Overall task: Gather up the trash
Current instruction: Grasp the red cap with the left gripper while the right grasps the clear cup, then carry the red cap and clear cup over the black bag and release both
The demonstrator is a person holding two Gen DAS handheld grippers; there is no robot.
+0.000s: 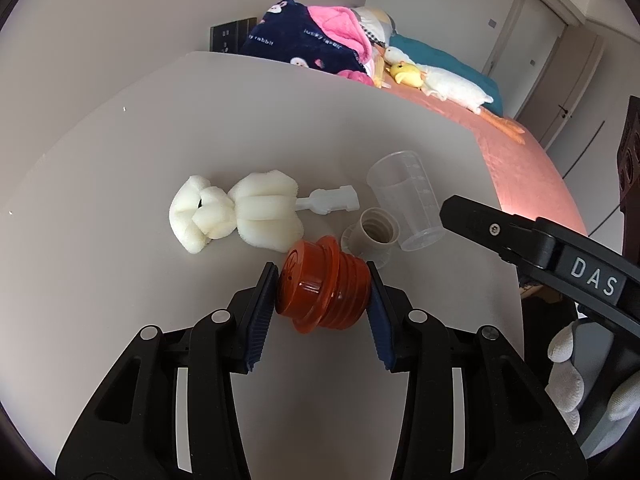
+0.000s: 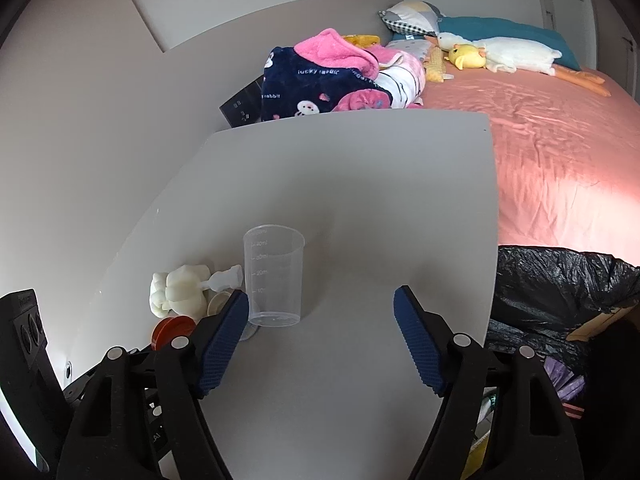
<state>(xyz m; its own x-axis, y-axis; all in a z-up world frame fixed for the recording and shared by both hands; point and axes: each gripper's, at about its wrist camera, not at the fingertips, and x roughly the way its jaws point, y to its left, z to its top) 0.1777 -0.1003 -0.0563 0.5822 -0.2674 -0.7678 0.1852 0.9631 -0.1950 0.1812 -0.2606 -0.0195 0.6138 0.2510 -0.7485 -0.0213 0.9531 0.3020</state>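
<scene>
The left gripper (image 1: 323,294) is clamped on a red-brown threaded cap (image 1: 320,286), its two blue pads pressing the cap's opposite ends; whether the cap touches the tabletop (image 1: 160,120) cannot be told. Just beyond it lie a white foam brush head (image 1: 236,214) with a translucent stub handle, a small beige threaded collar (image 1: 374,236) and a clear measuring cup (image 1: 408,204), the collar touching the cup's base side. These things cluster near the middle of the tabletop in the left wrist view, with bare surface to the left and toward the far edge.

The right gripper (image 2: 322,336) hovers with its jaws wide apart and nothing between them; its left pad sits just beside the upright measuring cup (image 2: 274,276). Ahead of it the tabletop (image 2: 360,184) runs bare to the far edge, and its right edge borders a pink bed (image 2: 560,168). A bin lined with a black trash bag (image 2: 560,288) stands just past that right edge, near the right gripper. A folded navy and pink blanket (image 2: 320,76) lies beyond the far edge.
</scene>
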